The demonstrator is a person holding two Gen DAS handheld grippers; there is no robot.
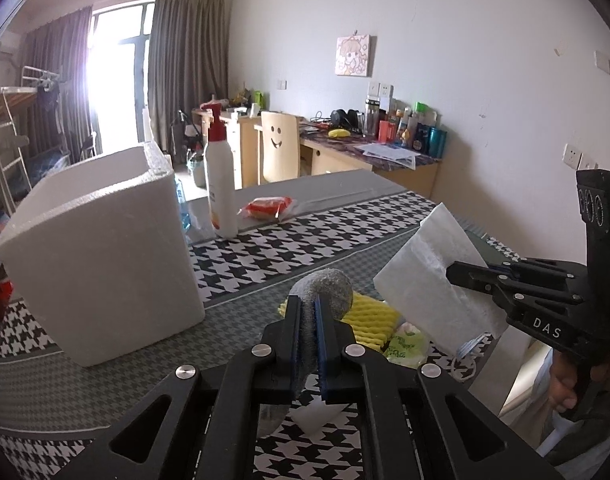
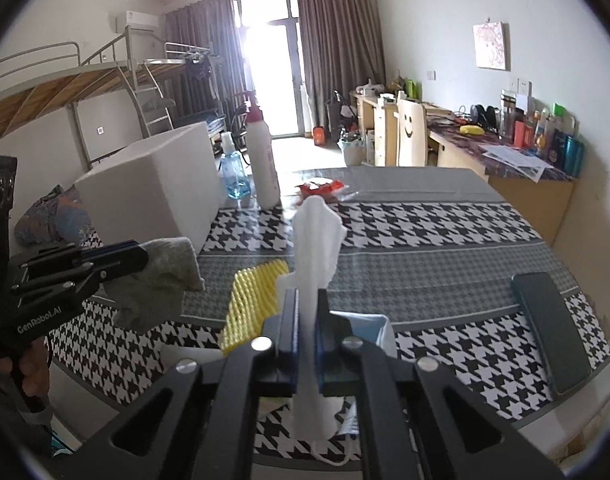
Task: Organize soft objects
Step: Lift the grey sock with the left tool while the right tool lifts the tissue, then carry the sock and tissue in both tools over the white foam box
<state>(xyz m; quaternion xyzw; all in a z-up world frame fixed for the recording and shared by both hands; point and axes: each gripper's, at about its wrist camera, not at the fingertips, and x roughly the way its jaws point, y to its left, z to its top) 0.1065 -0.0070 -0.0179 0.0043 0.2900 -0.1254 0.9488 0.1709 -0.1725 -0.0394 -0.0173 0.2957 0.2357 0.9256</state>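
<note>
Houndstooth table [image 2: 445,232], foam box [image 1: 101,248] left edge

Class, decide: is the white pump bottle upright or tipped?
Upright. The white pump bottle stands on its base on the table, red pump on top.

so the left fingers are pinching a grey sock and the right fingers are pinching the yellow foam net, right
Not quite. The right gripper is pinching a white face mask, as the right wrist view shows. The yellow foam net lies on the table. The left gripper does pinch the grey sock.
</note>
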